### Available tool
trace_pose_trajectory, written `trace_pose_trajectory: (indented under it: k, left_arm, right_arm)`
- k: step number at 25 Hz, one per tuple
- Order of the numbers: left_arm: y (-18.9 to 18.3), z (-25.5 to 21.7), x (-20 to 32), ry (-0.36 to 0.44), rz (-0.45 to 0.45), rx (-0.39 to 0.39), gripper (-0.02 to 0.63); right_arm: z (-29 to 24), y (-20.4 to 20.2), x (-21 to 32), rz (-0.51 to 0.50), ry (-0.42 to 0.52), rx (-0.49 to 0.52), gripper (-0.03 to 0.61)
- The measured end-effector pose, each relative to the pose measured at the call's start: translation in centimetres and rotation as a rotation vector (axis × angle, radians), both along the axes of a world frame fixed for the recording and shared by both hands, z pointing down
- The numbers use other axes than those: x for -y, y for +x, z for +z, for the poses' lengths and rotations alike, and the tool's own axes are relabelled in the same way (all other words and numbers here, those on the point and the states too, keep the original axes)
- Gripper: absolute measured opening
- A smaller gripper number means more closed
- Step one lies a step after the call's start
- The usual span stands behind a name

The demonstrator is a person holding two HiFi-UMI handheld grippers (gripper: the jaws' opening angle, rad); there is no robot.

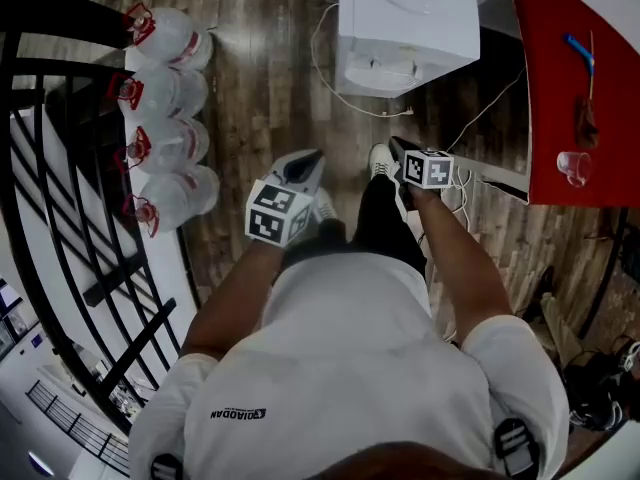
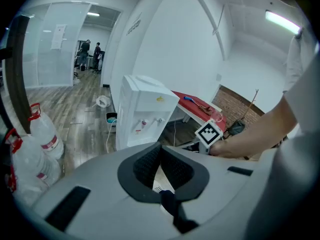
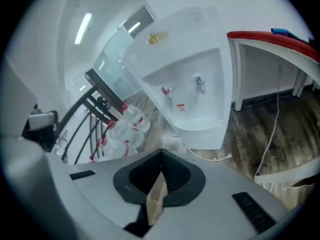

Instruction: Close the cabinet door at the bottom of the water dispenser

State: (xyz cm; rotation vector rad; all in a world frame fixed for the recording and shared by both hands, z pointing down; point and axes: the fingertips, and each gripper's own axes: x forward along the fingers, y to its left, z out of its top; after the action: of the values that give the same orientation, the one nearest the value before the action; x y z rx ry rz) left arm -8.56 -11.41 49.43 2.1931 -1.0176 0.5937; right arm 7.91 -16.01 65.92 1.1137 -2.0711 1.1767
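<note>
Water dispenser stands on the floor before me; my left gripper and right gripper are closed, empty.

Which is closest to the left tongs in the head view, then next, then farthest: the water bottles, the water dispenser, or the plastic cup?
1. Water bottles, close by, just left of the left tongs.
2. Water dispenser, ahead and to the right.
3. Plastic cup, far right, on the red table.
</note>
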Motion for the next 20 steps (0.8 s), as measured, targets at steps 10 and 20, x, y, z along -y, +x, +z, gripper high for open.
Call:
trace_pose_trajectory:
  k: [10, 20]
  left_arm:
    - [0.4, -6.3, -4.0, 0.111, 0.118, -0.082, -0.003]
    - [2.1, -13.6, -5.6, 0.255, 0.122, -0.152, -0.003]
  right_arm:
    - [-20.6, -6.6, -6.9, -0.040, 0.233, 0.246, 0.023]
    - [-30.5, -5.4, -11.4, -0.106, 0.431, 0.228, 0.023]
